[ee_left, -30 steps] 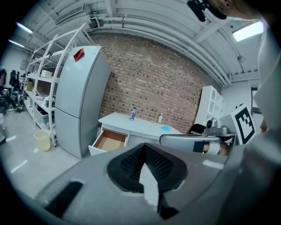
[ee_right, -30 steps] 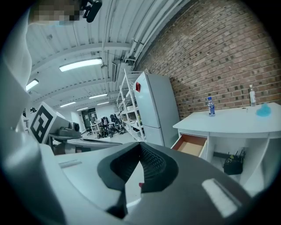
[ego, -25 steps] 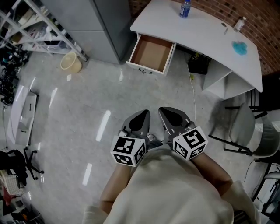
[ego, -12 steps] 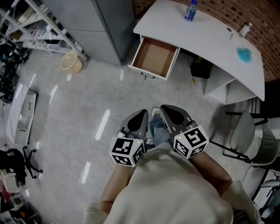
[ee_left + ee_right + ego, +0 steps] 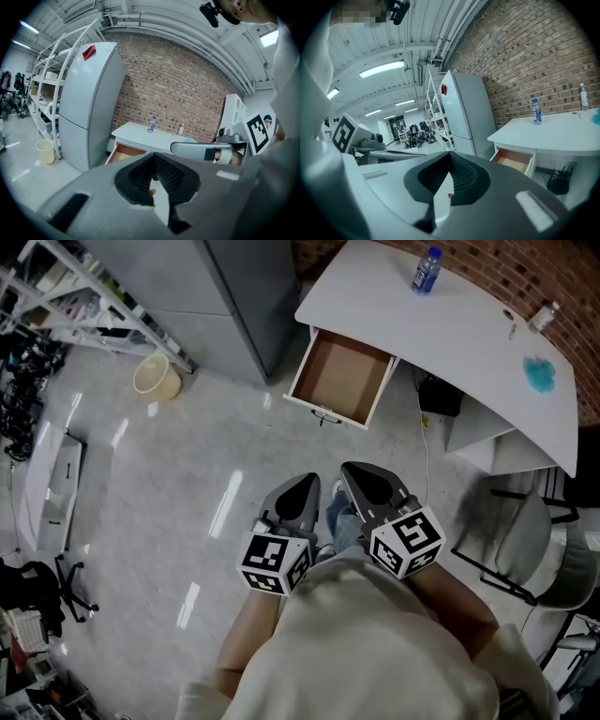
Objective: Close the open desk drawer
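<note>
A white desk stands at the brick wall, its drawer pulled out and showing a bare brown bottom. The same drawer shows in the left gripper view and, as the drawer, in the right gripper view, some way ahead. My left gripper and right gripper are held side by side in front of my body, well short of the drawer, over the floor. Both are shut with nothing in them; the left gripper and right gripper show their jaws closed together.
A grey fridge stands left of the desk, with metal shelving and a pale bucket further left. A water bottle and a teal item sit on the desk. A chair stands at the right.
The desk and drawer have come nearer and shifted right and down in the head view as I walk toward them. Both grippers stay shut and side by side.
</note>
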Available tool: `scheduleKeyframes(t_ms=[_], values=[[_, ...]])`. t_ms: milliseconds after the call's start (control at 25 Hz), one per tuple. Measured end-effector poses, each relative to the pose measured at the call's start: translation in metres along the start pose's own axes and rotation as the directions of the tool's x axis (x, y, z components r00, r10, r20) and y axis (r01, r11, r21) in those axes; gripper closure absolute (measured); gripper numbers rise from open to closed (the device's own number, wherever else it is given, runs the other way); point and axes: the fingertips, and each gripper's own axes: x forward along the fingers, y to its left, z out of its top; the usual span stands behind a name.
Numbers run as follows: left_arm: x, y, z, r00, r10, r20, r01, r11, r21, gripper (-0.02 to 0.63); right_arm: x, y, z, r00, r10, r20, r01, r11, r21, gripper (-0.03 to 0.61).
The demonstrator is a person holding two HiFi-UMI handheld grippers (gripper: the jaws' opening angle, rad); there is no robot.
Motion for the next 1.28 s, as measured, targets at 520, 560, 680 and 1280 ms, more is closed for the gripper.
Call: scheduleKeyframes(t_ms=[520, 560, 680, 1280], values=[[0.073, 0.060, 0.022, 0.998, 0.067, -0.013, -0.068, 0.993, -0.094, 0.611, 0.065, -0.072, 0.027, 0.999, 0.006, -0.038, -0.005, 1.000, 0.028, 0.574], [0.079, 0.064, 0.023, 0.997, 0.070, -0.018, -0.071, 0.993, -0.097, 0.611, 0.070, -0.077, 0.028, 0.999, 0.014, -0.045, -0.013, 1.000, 0.029, 0.574], [0.100, 0.072, 0.026, 0.996, 0.079, -0.036, -0.083, 0.992, -0.100, 0.611, 0.084, -0.092, 0.029, 0.997, 0.042, -0.067, -0.040, 0.999, 0.032, 0.574], [0.168, 0.112, 0.030, 0.984, 0.151, -0.095, -0.164, 0.973, -0.161, 0.611, 0.119, -0.152, 0.018, 0.987, 0.075, -0.141, -0.064, 0.995, 0.081, 0.574]])
